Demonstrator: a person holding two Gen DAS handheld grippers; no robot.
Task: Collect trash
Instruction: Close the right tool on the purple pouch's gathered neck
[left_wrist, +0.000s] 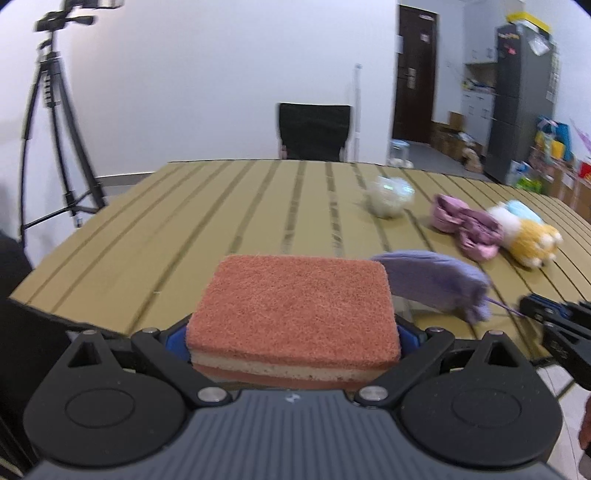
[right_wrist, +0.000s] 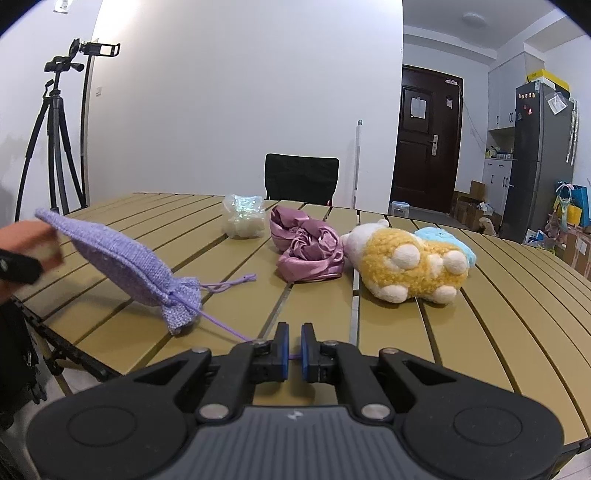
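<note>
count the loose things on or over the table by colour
orange: 1, sponge
purple: 1, pouch
pink: 1, cloth
clear: 1, plastic bag
yellow, white and blue: 1, plush
total: 5

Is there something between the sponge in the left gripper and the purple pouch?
Nothing visible lies between them. The sponge, clamped in the left gripper, already sits against the far end of the pouch, which appears lifted on its corner. The right gripper pinches the pouch's drawstring. Whether the mouth is open cannot be told.

A slatted table (right_wrist: 480, 314) carries plush toy (right_wrist: 402, 264), pink cloth (right_wrist: 306, 251), crumpled plastic (right_wrist: 243, 218).
</note>
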